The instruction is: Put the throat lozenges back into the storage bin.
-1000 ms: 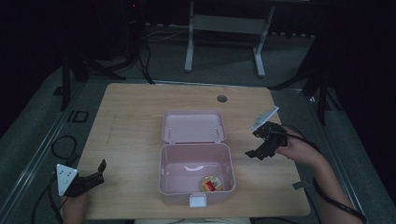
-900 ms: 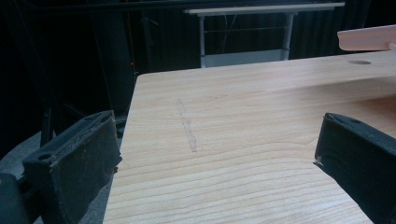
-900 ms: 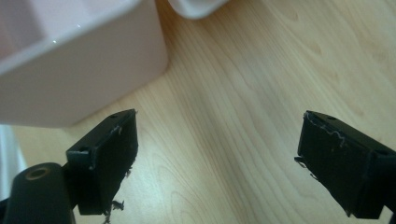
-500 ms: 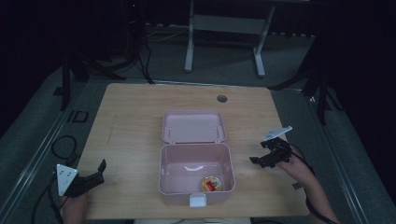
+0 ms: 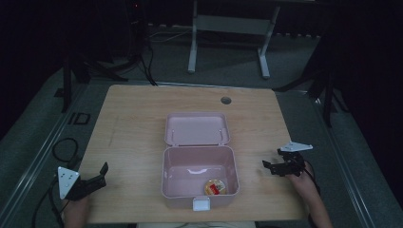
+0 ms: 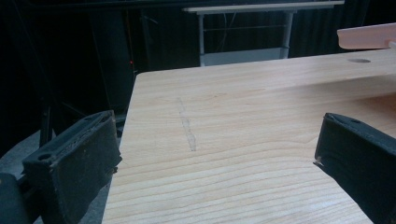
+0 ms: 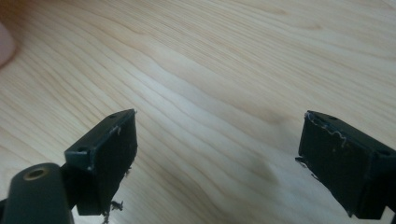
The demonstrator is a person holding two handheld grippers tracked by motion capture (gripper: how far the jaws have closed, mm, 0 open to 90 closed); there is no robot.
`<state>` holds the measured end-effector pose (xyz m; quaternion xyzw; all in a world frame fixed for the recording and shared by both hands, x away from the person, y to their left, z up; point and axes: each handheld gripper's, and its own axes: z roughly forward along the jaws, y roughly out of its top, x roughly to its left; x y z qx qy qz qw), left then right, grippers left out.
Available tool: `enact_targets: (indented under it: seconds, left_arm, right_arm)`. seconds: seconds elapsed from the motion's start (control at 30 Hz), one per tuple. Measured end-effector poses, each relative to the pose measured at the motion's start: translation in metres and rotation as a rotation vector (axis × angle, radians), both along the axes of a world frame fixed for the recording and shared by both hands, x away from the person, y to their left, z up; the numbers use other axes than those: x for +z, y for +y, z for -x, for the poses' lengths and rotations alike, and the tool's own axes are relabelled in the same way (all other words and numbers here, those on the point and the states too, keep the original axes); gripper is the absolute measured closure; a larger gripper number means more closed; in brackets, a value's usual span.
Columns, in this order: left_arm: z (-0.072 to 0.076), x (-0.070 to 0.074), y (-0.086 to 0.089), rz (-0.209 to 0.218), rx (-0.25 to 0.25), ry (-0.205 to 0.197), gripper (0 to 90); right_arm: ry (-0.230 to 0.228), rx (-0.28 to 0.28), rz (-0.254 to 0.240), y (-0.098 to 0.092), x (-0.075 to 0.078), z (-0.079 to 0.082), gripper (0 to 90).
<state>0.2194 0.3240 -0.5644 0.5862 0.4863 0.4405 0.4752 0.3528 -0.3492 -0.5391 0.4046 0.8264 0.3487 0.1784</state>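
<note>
A pink lunch box [image 5: 178,172] stands open in the middle of the wooden table [image 5: 138,123], its lid [image 5: 196,128] folded back flat behind it. Inside, at the front right, lies a small round orange-and-red item [image 5: 215,187]. My left gripper [image 5: 97,176] rests near the table's front left corner, open and holding nothing; its jaws stand wide apart over bare wood [image 6: 219,140]. To the right of the box my right gripper [image 5: 271,166] hovers low over the table, open and holding nothing, pointing toward the box. A corner of the pink box [image 7: 5,44] shows at the left edge.
A round cable hole [image 5: 226,100] sits near the table's far edge. A faint scratch [image 6: 187,126] marks the wood ahead of the left gripper. Behind the table stands a white desk frame [image 5: 228,28] on the dark floor. Cables [image 5: 62,147] lie on the floor at the left.
My right gripper has come down and back toward the front right of the table, away from the box's rim. The left gripper has not moved.
</note>
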Motion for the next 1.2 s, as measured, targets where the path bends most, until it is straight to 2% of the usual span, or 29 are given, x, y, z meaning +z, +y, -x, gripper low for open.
enact_targets:
  seconds: [0.17, 0.4, 0.5, 0.73, 0.8, 0.9, 1.07, 1.2]
  left_arm:
    - [0.0, 0.0, 0.0, 0.003, 0.001, 0.0, 0.4]
    - [0.0, 0.0, 0.0, 0.005, 0.001, 0.002, 0.4]
    - [0.0, 0.0, 0.0, 0.003, 0.0, 0.002, 0.4]
    - [0.0, 0.0, 0.001, 0.006, -0.001, 0.003, 0.4]
    - [0.0, 0.0, 0.001, 0.008, -0.001, 0.003, 0.4]
    - [0.0, 0.0, 0.001, 0.01, 0.0, 0.004, 0.4]
    - [0.0, 0.0, 0.001, 0.012, 0.0, 0.003, 0.4]
    - [0.0, 0.0, 0.001, 0.013, 0.0, 0.003, 0.4]
  right_arm:
    - [-0.045, -0.092, 0.006, -0.01, -0.007, 0.009, 10.8]
    - [-0.147, -0.253, -0.007, -0.018, -0.009, 0.018, 10.8]
    - [-0.158, -0.286, -0.041, -0.021, -0.01, 0.018, 10.8]
    - [-0.166, -0.369, -0.058, -0.025, -0.01, 0.015, 10.9]
    - [-0.177, -0.388, -0.093, -0.029, -0.01, 0.015, 10.9]
    - [-0.186, -0.418, -0.112, -0.032, -0.009, 0.016, 10.9]
    - [-0.186, -0.455, -0.102, -0.033, -0.01, 0.016, 10.9]
    - [-0.176, -0.457, -0.092, -0.032, -0.01, 0.014, 10.9]
